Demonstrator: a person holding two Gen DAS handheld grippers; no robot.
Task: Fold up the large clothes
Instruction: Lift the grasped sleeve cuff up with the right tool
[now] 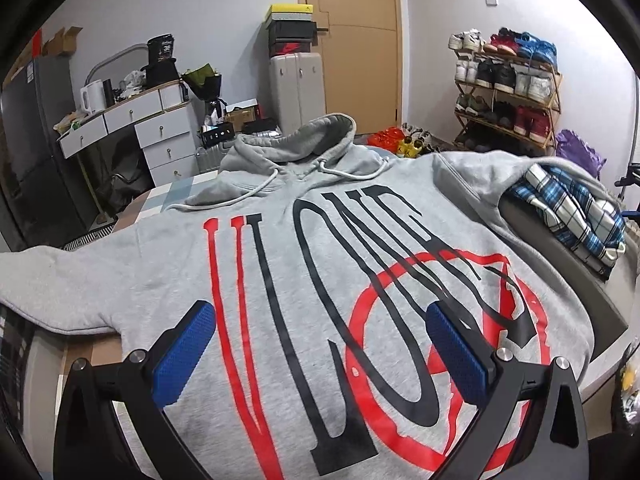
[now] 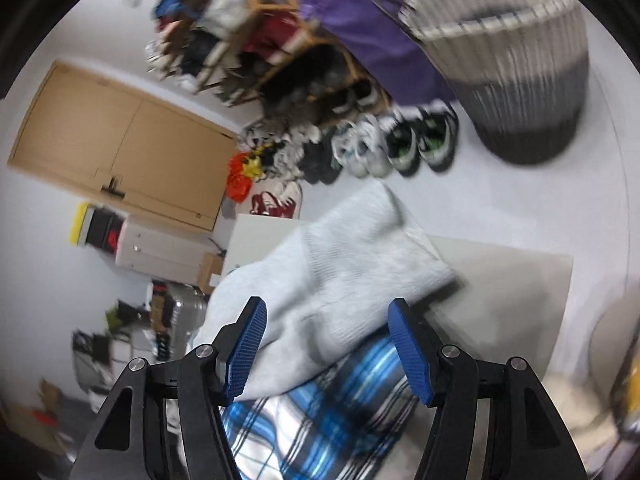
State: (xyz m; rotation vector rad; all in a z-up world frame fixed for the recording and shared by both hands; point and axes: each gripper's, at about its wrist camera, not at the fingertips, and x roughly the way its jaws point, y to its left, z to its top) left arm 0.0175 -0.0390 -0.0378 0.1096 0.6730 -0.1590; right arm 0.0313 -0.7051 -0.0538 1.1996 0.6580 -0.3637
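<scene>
Lying face up across the tabletop (image 1: pixel 600 308), the grey hoodie (image 1: pixel 320 240) fills the middle of the left wrist view, its red and black lettering readable, hood (image 1: pixel 308 140) toward the upper centre and drawstrings loose on the chest. One sleeve (image 1: pixel 52 280) runs out to the left edge of the frame; the other sleeve (image 2: pixel 348 264) drapes toward the right, over a folded blue plaid garment (image 1: pixel 572 216) that sits at the right side of the frame. That spread-out layout suits folding: the body is flat, so each sleeve can be brought inward in turn.

The left tool (image 1: pixel 320 344) hangs low over the hoodie's lower front with its blue pads spread wide, nothing between them but the fabric beneath, and no pinch on it. It looks parked there, possibly ready to steady the body.

In the blurred right wrist view, the right tool (image 2: pixel 328 348) is spread open above the grey sleeve cuff, which lies on the plaid garment (image 2: pixel 320 408) at the lower centre. The cuff passes between the pads, yet neither visibly presses it. Judging by the aim, this sleeve is the next thing to take and fold across the chest. A laundry basket (image 2: pixel 516 72) stands on the floor at the upper right, beside rows of shoes (image 2: pixel 384 144).
</scene>
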